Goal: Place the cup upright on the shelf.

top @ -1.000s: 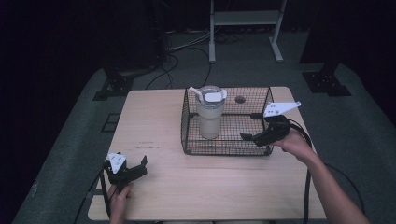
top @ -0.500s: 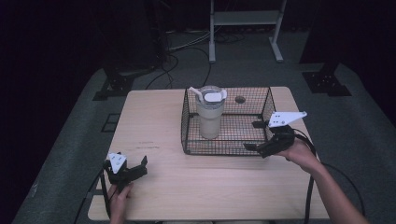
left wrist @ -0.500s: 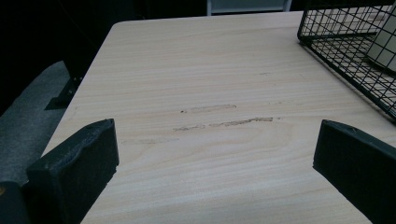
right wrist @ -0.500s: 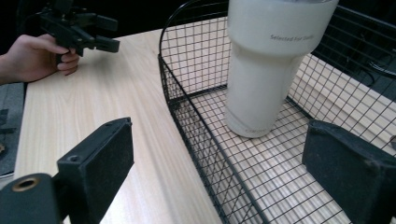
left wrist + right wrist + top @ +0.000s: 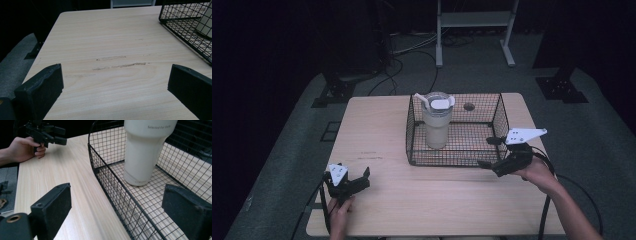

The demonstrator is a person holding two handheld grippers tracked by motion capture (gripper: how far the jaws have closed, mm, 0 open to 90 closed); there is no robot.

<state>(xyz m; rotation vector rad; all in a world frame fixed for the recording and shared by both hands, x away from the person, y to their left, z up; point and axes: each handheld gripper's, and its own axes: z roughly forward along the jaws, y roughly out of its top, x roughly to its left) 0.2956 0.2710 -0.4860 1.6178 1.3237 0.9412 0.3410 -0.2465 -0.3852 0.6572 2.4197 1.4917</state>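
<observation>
1. Tumbler (image 5: pixel 436 125) stands upright in the basket (image 5: pixel 499 114), ahead of the right gripper (image 5: pixel 488 152) and toward its far side, well apart from its jaws.
2. Right gripper has its jaws spread wide with nothing between them. They straddle the basket's near corner: one jaw hangs outside over the table (image 5: pixel 377 130), the other sits over the mesh floor inside.
3. Left gripper (image 5: pixel 347 181) rests low over bare tabletop, jaws also wide apart and empty. The basket lies ahead of it and off to its right.
4. Risk, as I judge it: the basket wall runs between the right jaws, so closing now would pinch wire instead of the tumbler. Pushing forward would shove or tip the light basket.
5. Another risk: the tumbler looks tall and narrow at the base, with a smooth wall. A grip placed high or off-centre could let it slip or topple against the mesh.
6. Materials: the tumbler is cream-coloured and smooth, tapering toward the foot, with a lid and a straw. The basket is thin black wire grid, open-topped with a rounded rim. The table is pale wood grain with a few scuff marks. The jaws are blunt black blocks.
</observation>
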